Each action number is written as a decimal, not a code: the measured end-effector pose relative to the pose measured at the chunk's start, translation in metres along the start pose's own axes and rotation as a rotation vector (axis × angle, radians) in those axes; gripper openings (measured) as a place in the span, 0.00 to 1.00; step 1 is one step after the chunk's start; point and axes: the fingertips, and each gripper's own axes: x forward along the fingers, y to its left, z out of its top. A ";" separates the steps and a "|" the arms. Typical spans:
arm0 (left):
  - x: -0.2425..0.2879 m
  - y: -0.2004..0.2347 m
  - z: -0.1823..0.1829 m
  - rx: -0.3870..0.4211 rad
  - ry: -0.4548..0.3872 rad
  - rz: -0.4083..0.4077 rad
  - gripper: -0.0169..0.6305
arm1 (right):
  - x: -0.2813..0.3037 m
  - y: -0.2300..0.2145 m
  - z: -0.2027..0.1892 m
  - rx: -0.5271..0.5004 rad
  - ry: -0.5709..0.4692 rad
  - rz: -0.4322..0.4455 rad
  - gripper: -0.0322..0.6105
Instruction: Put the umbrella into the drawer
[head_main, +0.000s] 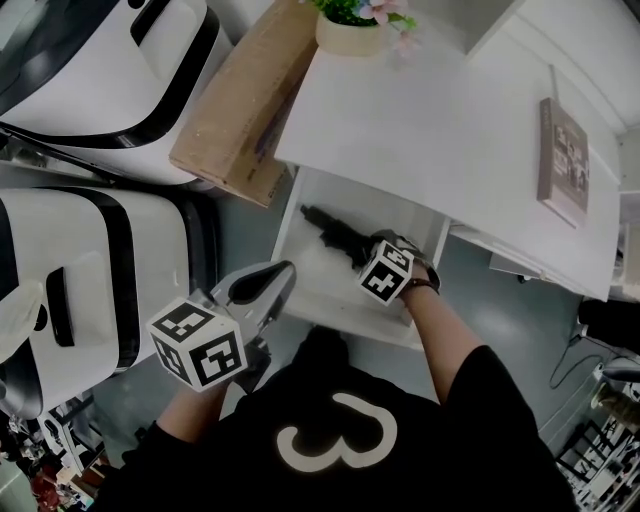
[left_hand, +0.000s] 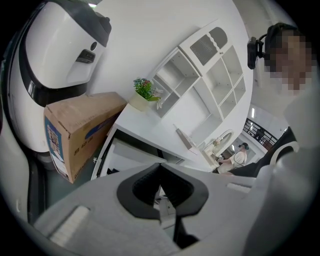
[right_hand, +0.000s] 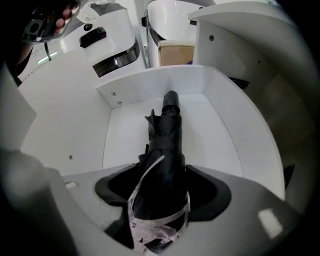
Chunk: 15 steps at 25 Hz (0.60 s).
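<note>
The black folded umbrella (head_main: 328, 230) lies in the open white drawer (head_main: 305, 296) under the desk, its handle end pointing toward the drawer's back left. In the right gripper view the umbrella (right_hand: 168, 145), with a pale strap wound round its near end, runs away toward the drawer's back wall (right_hand: 150, 82). My right gripper (head_main: 368, 256) (right_hand: 163, 172) points steeply down into the drawer, open, with the umbrella between its jaws and a dark gap on each side. My left gripper (head_main: 264, 286) (left_hand: 160, 169) hovers outside the drawer's front left corner, shut and holding nothing.
A cardboard box (head_main: 243, 98) (left_hand: 75, 131) leans against the desk's left edge. On the white desk top (head_main: 450, 130) stand a flower pot (head_main: 351, 33) and a book (head_main: 563, 160). Large white housings with black bands (head_main: 90, 255) fill the left side.
</note>
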 end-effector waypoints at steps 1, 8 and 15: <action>0.000 -0.002 0.001 0.003 -0.003 -0.004 0.04 | -0.002 0.000 0.000 -0.001 -0.003 -0.002 0.52; -0.008 -0.022 0.007 0.034 -0.009 -0.035 0.04 | -0.052 0.001 0.007 0.082 -0.096 -0.036 0.54; -0.017 -0.072 0.029 0.118 -0.031 -0.114 0.04 | -0.182 0.010 0.034 0.328 -0.436 -0.044 0.54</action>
